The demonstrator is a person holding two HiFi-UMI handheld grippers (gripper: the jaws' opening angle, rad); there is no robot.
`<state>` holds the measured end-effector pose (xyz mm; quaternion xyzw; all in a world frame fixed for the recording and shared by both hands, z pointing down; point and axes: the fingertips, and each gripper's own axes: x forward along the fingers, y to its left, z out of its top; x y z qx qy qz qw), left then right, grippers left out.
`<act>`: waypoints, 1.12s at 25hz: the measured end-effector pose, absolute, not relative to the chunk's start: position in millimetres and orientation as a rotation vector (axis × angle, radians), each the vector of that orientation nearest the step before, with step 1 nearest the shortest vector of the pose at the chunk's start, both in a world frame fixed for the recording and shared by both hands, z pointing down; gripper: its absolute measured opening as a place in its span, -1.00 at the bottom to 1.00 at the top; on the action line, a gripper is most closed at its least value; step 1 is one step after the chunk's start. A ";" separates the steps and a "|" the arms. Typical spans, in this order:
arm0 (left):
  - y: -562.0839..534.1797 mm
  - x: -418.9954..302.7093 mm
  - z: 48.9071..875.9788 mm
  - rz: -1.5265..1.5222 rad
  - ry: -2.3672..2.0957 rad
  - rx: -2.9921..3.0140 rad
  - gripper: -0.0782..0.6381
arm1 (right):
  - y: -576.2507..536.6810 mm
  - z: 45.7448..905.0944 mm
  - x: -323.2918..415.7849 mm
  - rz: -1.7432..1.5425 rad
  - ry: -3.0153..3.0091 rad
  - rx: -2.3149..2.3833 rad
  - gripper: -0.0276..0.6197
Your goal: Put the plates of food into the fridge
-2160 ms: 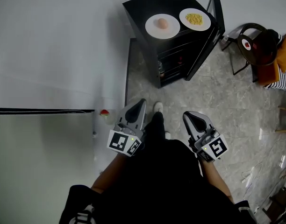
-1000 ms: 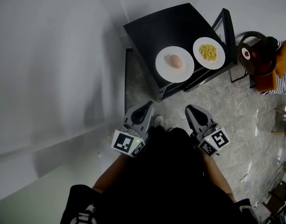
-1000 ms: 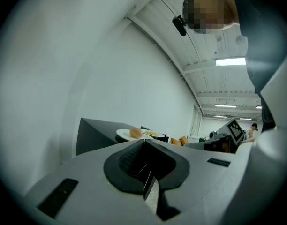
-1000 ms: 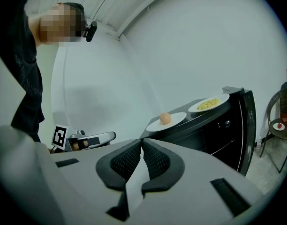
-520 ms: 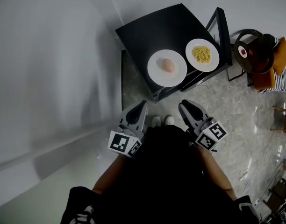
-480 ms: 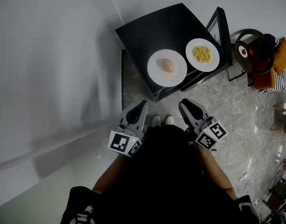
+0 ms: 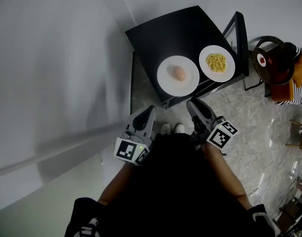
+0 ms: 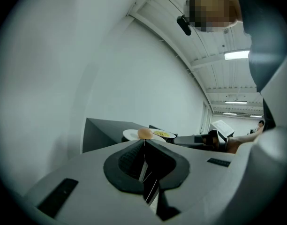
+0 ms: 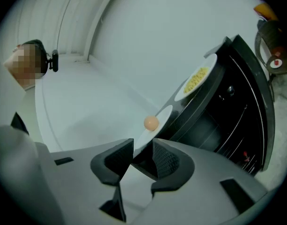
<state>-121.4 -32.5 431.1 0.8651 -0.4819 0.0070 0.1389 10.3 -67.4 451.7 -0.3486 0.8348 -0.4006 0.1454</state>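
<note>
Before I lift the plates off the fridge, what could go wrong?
The near plate sits at the front edge of the fridge; a nudge from the right gripper, whose empty jaws are opening, might push it off. Its round food lies loose and could roll if tilted. The open door stands close beside the far plate.

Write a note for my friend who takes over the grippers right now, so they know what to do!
Left gripper: shut, empty.
Right gripper: jaws opening, nothing between them, pointed toward the plates.
White round plate with a round tan food item and white round plate of yellow food: side by side on top of the small black fridge, whose door stands open.
Done: door open.
Left: put both plates inside.
</note>
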 end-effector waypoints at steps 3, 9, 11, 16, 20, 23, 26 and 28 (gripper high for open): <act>-36.4 -121.6 426.8 0.019 -1.408 2.499 -0.72 | -75.3 454.9 10.5 -1.243 2.327 -0.980 -0.54; -43.1 -121.1 423.5 0.010 -1.429 2.487 -0.72 | -89.3 455.4 4.1 -1.351 2.254 -0.906 -0.53; -44.8 -121.4 421.6 0.013 -1.436 2.486 -0.72 | -93.5 455.6 2.3 -1.392 2.223 -0.883 -0.53; -45.6 -118.8 424.3 0.026 -1.436 2.484 -0.72 | -101.3 461.1 4.7 -1.449 2.142 -0.854 -0.64; -43.9 -118.8 423.5 0.029 -1.448 2.491 -0.72 | -101.8 460.3 4.3 -1.510 2.064 -0.803 -0.75; -41.4 -117.5 421.2 0.033 -1.442 2.496 -0.72 | -98.3 457.3 5.1 -1.545 2.006 -0.764 -0.78; -39.2 -115.8 420.6 0.033 -1.435 2.497 -0.72 | -93.8 451.2 7.1 -1.556 1.971 -0.732 -0.81; -36.1 -114.0 421.4 0.035 -1.428 2.500 -0.72 | -88.6 451.9 8.8 -1.586 1.934 -0.716 -0.81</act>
